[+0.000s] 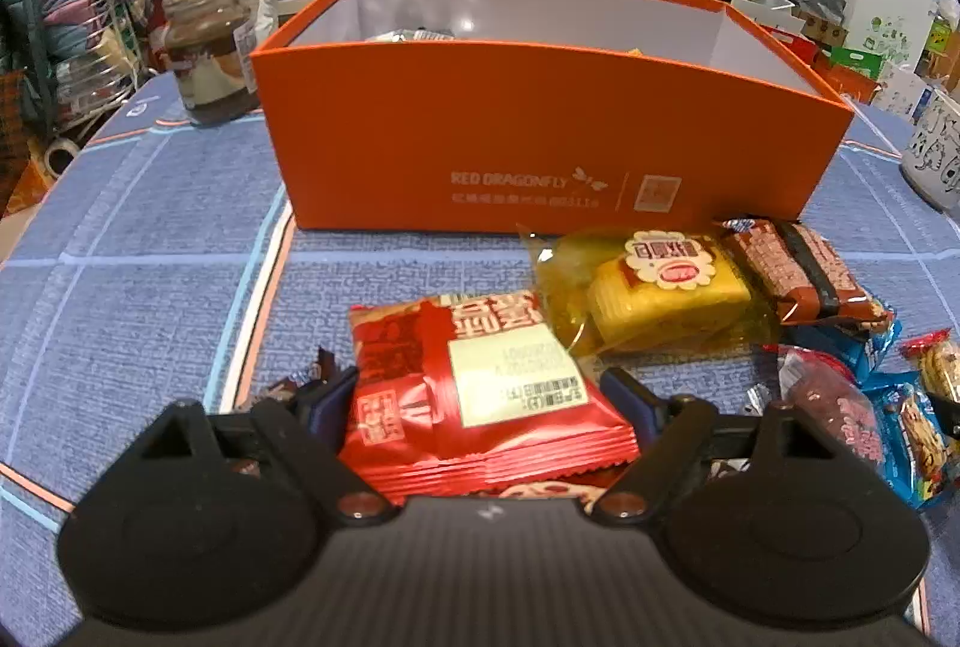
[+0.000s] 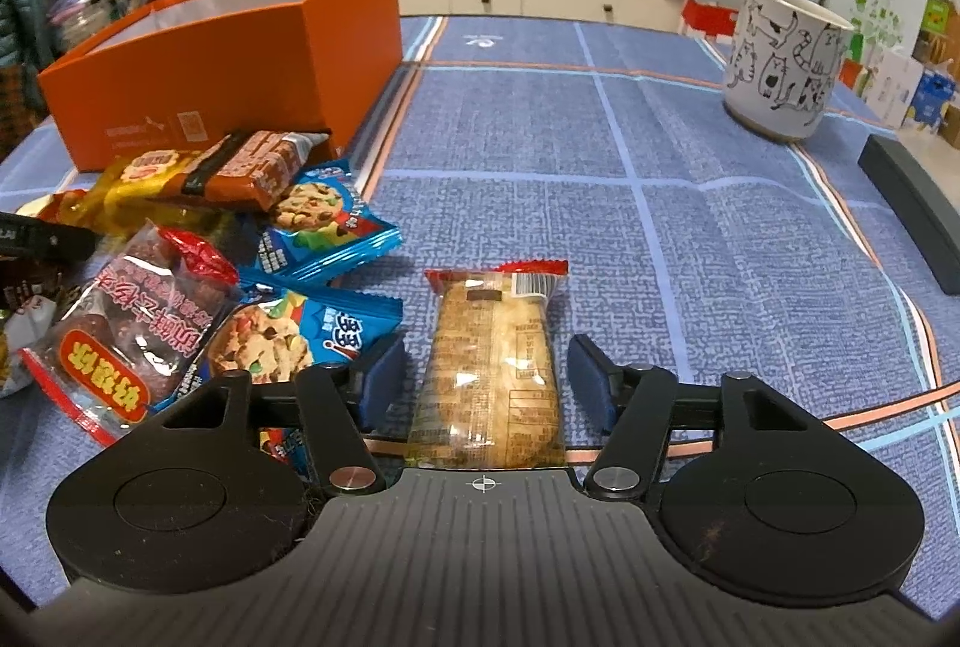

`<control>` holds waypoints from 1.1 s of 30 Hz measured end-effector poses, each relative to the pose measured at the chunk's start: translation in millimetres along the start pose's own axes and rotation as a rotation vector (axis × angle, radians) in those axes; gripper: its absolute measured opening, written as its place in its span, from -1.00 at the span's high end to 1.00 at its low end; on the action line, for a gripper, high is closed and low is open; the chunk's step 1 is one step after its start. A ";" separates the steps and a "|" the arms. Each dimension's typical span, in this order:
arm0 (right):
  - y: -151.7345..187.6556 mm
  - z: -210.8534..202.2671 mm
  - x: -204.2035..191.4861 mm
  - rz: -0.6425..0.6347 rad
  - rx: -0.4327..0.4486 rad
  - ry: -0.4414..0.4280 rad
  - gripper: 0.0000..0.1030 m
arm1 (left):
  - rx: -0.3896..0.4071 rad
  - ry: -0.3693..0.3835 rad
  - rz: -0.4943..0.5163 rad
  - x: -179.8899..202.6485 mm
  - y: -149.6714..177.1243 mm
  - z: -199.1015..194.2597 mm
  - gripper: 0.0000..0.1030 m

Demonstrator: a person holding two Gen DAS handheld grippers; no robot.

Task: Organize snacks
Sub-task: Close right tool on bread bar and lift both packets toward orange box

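An open orange box [image 1: 540, 137] stands on the blue tablecloth; it also shows in the right wrist view [image 2: 228, 71]. My left gripper [image 1: 480, 395] is open, its blue pads on either side of a red snack packet [image 1: 474, 383] lying on the cloth. My right gripper [image 2: 486, 377] is open around a clear pack of tan biscuits [image 2: 492, 371], with gaps on both sides. A yellow cake pack [image 1: 654, 287] and a brown wafer pack [image 1: 798, 269] lie before the box. Blue cookie packs [image 2: 324, 221] and a dark red sweets bag [image 2: 132, 323] lie to the right gripper's left.
A glass jar [image 1: 207, 47] stands left of the box. A white cat-print mug [image 2: 780, 59] stands at the far right, and a black bar [image 2: 912, 209] lies at the right table edge. Cluttered shelves and cabinets fill the background.
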State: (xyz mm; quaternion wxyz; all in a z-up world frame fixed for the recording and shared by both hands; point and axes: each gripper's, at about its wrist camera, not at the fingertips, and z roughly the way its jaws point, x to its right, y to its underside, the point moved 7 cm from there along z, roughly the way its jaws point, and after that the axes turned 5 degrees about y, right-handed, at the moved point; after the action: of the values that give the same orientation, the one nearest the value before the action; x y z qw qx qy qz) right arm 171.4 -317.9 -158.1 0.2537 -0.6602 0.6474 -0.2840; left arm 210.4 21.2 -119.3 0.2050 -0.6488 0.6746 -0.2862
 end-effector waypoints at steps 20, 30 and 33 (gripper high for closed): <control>-20.0 -23.8 -6.0 -0.076 0.104 0.040 0.56 | 0.157 0.004 0.077 2.5 -13.5 -52.6 -0.55; -61.2 -66.8 -28.2 -0.021 0.199 -0.016 0.56 | 0.256 0.022 0.069 2.9 -34.3 -87.8 -0.55; -85.8 -76.7 -40.8 -0.016 0.240 -0.072 0.56 | 0.290 0.044 0.032 -2.2 -54.3 -95.6 -0.55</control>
State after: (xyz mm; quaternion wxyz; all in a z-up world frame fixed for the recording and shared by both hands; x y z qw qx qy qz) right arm 178.4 -271.8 -45.2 0.3518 -0.6399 0.5941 -0.3374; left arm 189.8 35.1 -12.2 0.2862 -0.5953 0.6406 -0.3915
